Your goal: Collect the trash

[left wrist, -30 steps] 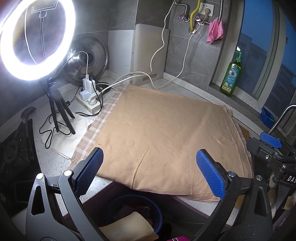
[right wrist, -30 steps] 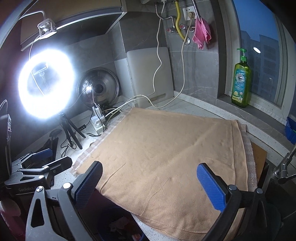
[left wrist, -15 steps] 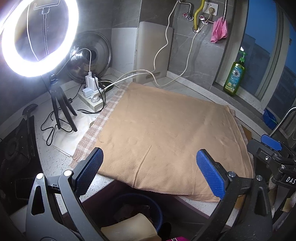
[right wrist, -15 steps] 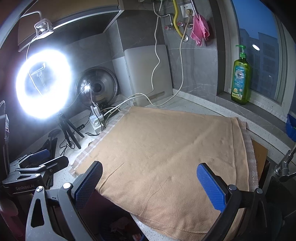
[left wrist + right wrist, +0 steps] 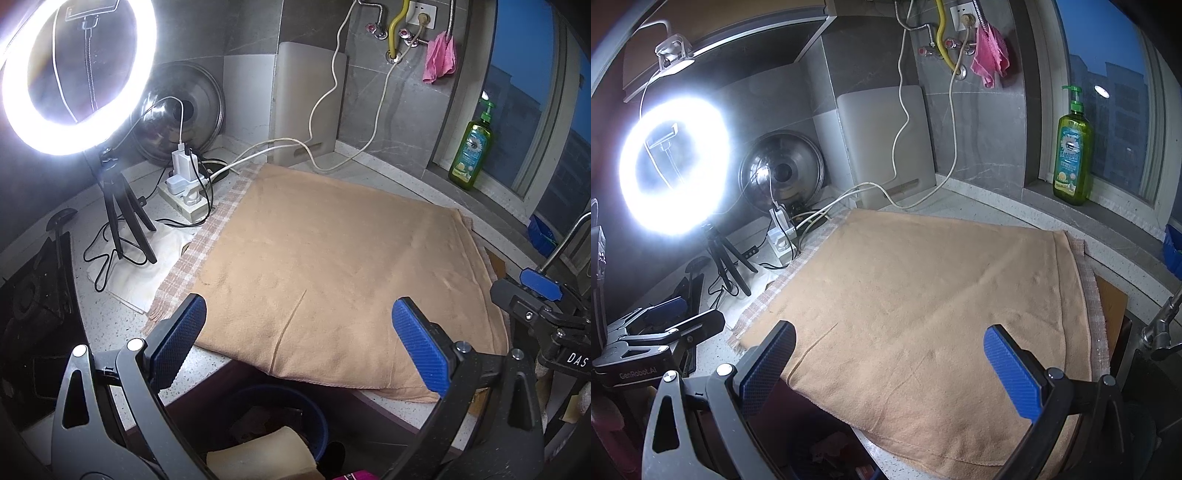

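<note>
Orange terry towel (image 5: 332, 266) lies bare ahead of both spread, empty grippers, left (image 5: 295, 343) and right (image 5: 886, 373). Trash sits in the round blue bin (image 5: 317, 424) below the left gripper, so collecting looks finished; next, pull back.

A home kitchen: stove (image 5: 33, 295), pot lid (image 5: 184, 114), dish-soap bottle (image 5: 1073, 147) by the window.

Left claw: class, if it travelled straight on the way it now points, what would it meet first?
Probably the orange towel spread on the counter; the open left claw aims down onto it, though depth is uncertain.
</note>
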Motion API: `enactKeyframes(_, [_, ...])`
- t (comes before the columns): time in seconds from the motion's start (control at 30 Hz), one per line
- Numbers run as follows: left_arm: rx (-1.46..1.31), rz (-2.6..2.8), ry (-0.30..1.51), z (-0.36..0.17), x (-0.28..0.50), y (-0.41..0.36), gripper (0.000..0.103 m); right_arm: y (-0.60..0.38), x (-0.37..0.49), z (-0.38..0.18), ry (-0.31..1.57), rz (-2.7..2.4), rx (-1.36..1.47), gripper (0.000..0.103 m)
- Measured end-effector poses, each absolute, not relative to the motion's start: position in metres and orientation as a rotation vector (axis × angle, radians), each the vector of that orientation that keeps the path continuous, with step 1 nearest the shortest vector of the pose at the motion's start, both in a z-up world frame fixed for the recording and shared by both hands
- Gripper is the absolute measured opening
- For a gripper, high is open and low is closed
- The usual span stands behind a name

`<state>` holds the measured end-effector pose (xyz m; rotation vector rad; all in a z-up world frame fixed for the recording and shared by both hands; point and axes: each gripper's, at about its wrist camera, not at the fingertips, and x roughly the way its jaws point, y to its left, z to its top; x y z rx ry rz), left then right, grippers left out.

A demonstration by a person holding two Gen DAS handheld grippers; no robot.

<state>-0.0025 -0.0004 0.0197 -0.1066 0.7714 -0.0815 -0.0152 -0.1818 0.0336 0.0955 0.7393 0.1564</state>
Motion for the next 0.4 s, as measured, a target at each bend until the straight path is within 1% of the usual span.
enactKeyframes(0.4, [-0.08, -0.073, 0.745, 0.0186, -0.0028, -0.0017, 0.102, -0.1819, -0.0128, 0.0286, 0.75, 0.157, 0.097, 0.103])
